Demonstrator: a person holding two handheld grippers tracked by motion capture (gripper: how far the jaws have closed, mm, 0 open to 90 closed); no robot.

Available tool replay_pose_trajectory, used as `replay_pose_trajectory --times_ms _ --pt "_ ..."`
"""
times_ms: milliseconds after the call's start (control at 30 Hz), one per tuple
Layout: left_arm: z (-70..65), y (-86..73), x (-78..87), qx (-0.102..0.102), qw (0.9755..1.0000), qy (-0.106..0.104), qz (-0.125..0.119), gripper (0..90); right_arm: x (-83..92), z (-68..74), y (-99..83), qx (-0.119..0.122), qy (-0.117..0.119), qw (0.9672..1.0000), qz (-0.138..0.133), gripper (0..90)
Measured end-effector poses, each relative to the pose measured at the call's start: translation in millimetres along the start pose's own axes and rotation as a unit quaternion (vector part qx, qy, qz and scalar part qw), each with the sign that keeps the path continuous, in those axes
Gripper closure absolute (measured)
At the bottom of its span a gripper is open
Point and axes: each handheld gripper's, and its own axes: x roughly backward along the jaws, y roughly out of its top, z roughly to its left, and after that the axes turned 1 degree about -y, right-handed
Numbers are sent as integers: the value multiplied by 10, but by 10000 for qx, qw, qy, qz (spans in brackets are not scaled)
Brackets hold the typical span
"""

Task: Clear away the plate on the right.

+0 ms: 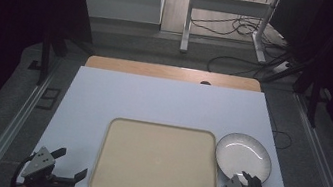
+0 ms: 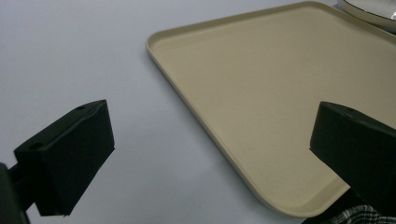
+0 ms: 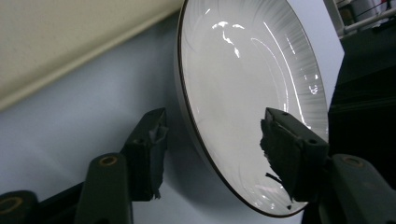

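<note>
Plate (image 1: 244, 156) right of tray (image 1: 157, 163)

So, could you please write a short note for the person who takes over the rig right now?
Right gripper: open, jaws on either side of the near rim of the plate, one over its inside and one outside; not closed on it yet.
Left gripper: open, holds nothing, at the near left corner of the tray.
Things: the plate rests on the white table cover, just right of the tray, which has nothing on it.
Done: the right gripper is placed at the rim.
Left: probably close on the rim, lift the plate, and move it, perhaps onto the tray.
</note>
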Motion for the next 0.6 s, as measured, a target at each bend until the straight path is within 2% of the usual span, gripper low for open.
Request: replay_pose_trajectory --times_ms 67,133,167,300,333,400,433,467,500,600 --pt "0 0 0 -3 10000 1 1 0 -6 9 5 78 -23 10000 11 437" --pt "-1 0 0 -2 10000 1 1 0 -18 35 25 344 -149 9993 64 476" --pt "-1 0 0 -2 10000 2 1 0 -18 35 25 344 -149 9993 64 476" --pt "-1 0 -1 -5 10000 0 3 0 -31 69 47 619 -286 9976 108 525" --pt "-1 1 -1 -7 10000 1 5 0 -41 85 58 776 -329 9963 141 555" --pt "-1 1 -1 -8 10000 0 5 0 -44 93 61 809 -345 9960 153 567" --pt "-2 1 -1 -9 10000 0 8 0 -54 107 71 926 -366 9948 207 594" --pt "-2 1 -1 -9 10000 0 8 0 -54 107 71 926 -366 9948 207 594" --pt "-1 1 0 -17 10000 -3 11 0 -69 129 86 1052 -393 9933 270 617" --pt "-1 1 0 -12 10000 -1 5 0 -90 154 105 1190 -406 9915 339 646"
